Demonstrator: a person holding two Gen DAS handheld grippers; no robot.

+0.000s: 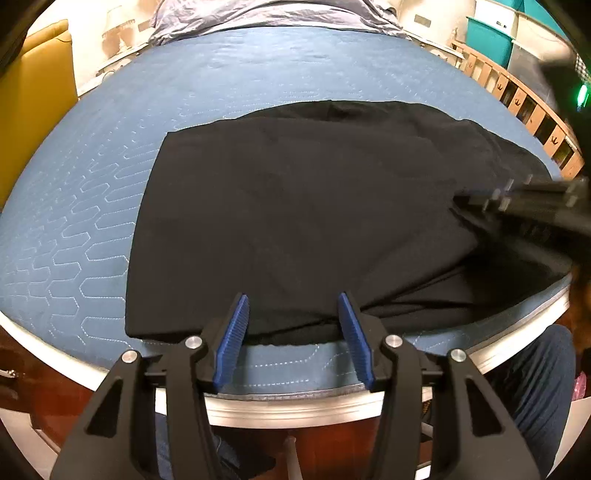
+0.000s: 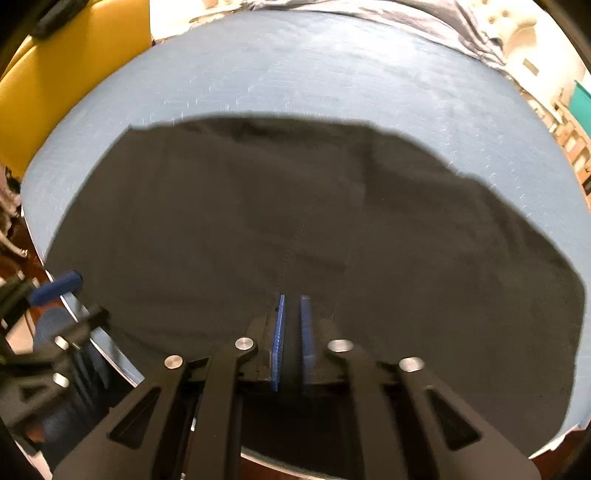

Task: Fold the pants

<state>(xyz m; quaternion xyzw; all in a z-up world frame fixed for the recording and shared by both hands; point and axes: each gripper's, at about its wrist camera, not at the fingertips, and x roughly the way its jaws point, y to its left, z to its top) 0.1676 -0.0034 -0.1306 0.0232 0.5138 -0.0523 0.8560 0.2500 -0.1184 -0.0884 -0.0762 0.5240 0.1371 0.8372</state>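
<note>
The black pants (image 1: 295, 206) lie folded on the blue quilted pad (image 1: 74, 229) that covers the worktop, taking up its middle and reaching down to the near edge, where the cloth bunches into loose folds toward the near right corner. The left side of the pants is a straight, flat fold edge; the far edge is uneven.

The left gripper (image 1: 293, 306) hovers at the near edge of the worktop with its jaws spread wide, the blue ribbed pads (image 1: 236, 332) standing on either side of the hem and clamping nothing. The right gripper (image 2: 293, 306) has its pads drawn close together with a strip of the black cloth pinched between them, over the near right part of the pants; in the left wrist view it shows as a blurred dark shape (image 1: 535, 206) coming in from the right.

A grey crumpled cloth (image 1: 266, 14) lies along the far edge of the worktop. A yellow chair (image 1: 33, 110) stands beyond the left edge.
</note>
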